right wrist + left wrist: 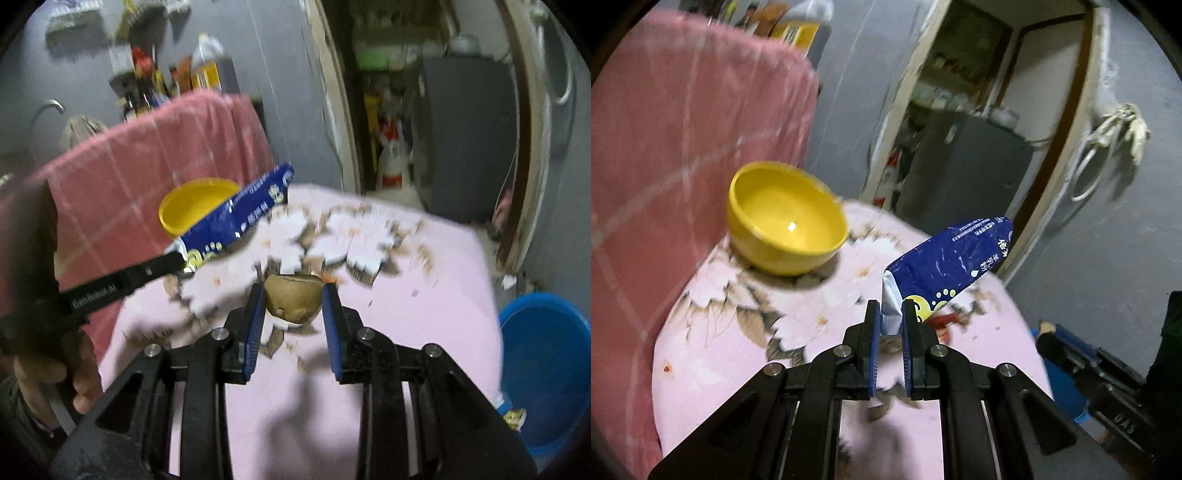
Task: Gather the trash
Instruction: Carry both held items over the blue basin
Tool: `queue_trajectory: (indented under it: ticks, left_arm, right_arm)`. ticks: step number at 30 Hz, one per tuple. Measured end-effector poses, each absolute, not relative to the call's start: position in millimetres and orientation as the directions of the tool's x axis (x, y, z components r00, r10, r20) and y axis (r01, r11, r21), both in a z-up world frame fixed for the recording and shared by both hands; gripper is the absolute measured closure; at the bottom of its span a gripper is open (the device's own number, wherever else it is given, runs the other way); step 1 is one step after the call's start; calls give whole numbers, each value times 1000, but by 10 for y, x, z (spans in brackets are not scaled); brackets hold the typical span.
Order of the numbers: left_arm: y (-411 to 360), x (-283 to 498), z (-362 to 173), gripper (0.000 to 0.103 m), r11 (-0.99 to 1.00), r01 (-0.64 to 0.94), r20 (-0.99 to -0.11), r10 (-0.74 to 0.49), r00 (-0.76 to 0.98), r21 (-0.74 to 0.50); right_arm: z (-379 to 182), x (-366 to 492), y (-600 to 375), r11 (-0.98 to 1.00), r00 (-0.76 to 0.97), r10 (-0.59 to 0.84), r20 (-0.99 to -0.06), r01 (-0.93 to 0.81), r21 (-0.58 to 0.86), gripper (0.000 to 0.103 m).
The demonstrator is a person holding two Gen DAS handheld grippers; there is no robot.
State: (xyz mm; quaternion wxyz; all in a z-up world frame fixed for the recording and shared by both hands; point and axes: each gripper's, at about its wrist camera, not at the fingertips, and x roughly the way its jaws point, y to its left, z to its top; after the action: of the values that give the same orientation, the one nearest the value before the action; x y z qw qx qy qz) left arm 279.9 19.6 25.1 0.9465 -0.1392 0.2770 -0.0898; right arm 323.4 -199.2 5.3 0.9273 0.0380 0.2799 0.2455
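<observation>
The left hand-held gripper (pixel 888 314) is clamped on the pale end of a blue packet (pixel 951 262), which angles up toward two o'clock, clear of the pink flowered counter (pixel 713 343); I'd judge that lifts it for carrying. The right hand-held gripper (pixel 293 299) points forward and down with its jaws set either side of a brownish scrap (pixel 291 299); whether they pinch it I cannot tell. A blue bucket (pixel 543 369) at four o'clock looks a likely bin. A yellow bowl (pixel 786 218) stands at eleven o'clock.
</observation>
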Motion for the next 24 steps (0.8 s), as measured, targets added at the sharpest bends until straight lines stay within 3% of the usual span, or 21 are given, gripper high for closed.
queue_trajectory:
  ticks: [14, 24]
  left_arm:
    - [-801, 2452, 805, 94, 934, 281, -257, -334, 907, -221]
    - [-1635, 2480, 899, 94, 904, 392, -237, -424, 874, -172]
  right_arm:
    - [784, 2623, -2689, 940, 918, 338, -207, -320, 117, 58]
    - [846, 2388, -3403, 980, 969, 190, -158, -177, 94, 57]
